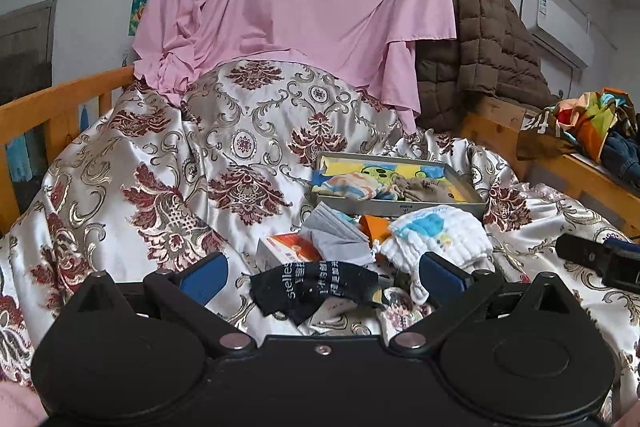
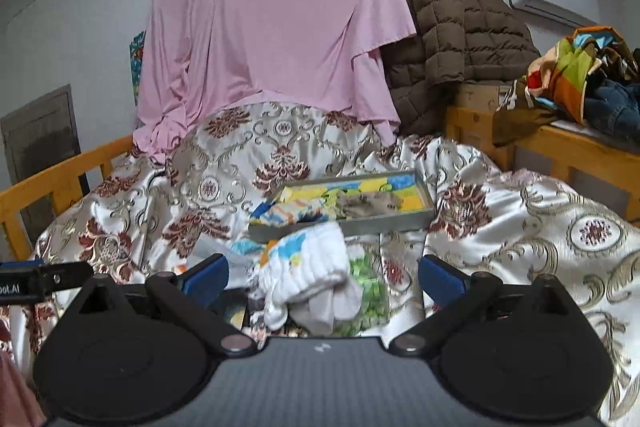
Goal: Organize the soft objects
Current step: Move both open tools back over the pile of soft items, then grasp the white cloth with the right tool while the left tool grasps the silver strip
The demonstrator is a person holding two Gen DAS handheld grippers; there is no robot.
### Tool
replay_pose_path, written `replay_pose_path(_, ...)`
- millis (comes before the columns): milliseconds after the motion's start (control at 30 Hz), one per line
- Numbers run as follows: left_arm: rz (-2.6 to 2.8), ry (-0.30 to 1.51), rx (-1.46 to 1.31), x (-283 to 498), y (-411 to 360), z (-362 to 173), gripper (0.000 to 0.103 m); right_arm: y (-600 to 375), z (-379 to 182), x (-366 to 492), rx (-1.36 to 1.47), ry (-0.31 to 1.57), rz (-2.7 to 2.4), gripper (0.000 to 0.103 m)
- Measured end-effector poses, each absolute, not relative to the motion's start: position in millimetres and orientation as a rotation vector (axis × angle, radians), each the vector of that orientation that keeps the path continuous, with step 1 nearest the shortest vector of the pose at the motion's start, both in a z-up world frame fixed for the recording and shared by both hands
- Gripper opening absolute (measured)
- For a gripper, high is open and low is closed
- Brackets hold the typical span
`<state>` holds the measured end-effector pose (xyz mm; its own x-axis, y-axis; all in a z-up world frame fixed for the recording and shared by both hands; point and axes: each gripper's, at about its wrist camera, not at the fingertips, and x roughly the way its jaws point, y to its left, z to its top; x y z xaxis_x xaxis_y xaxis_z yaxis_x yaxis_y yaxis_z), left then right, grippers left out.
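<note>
In the left wrist view, the left gripper (image 1: 320, 277) is hovering low over a patterned satin bedspread (image 1: 168, 163), its blue-padded jaws spread wide and holding nothing. A black sock (image 1: 308, 289) with white lettering is lying between the jaws at lower centre, not yet gripped. Just right of it, a white sock with blue and yellow print (image 1: 438, 237) is resting in the pile, beside a folded grey cloth (image 1: 336, 237) and an orange-and-white carton (image 1: 280, 245). Above them, right of centre, a shallow grey tray (image 1: 474, 205) is already carrying at least two soft items: a striped blue-and-orange piece (image 1: 352, 185) and a beige piece (image 1: 420, 185). The tip of the right gripper (image 1: 600, 259) is showing at the right edge.

In the right wrist view, the right gripper (image 2: 322, 277) is likewise standing wide open and empty. The white sock (image 2: 308, 271) is lying between its jaws at lower centre, partly over a green-printed packet (image 2: 368, 291). The tray (image 2: 400, 223) is sitting just above it at centre frame, with the striped piece (image 2: 296, 209) draped over its near left edge and the beige piece (image 2: 372, 203) inside. The left gripper's (image 2: 44, 281) body is poking in at the left edge.

Judging from this, the sorting is partly done: two items are lying in the tray, while the black sock, the white sock and the grey cloth are waiting outside it. A pink sheet (image 2: 272, 39) is hanging at upper centre and a brown quilted jacket (image 2: 452, 31) at upper right; both appear to lie outside the job.
</note>
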<state>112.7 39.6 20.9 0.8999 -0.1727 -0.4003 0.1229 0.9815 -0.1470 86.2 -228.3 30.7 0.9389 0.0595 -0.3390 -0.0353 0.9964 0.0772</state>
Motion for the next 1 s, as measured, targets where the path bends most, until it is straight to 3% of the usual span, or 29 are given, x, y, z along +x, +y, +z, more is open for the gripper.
replay_pose_path(1000,-0.307,0.751,-0.108,146.6,16.5,-16.3,0.102,-196.9,-28.8,99.3,-0.062,0.755,0.042,0.103)
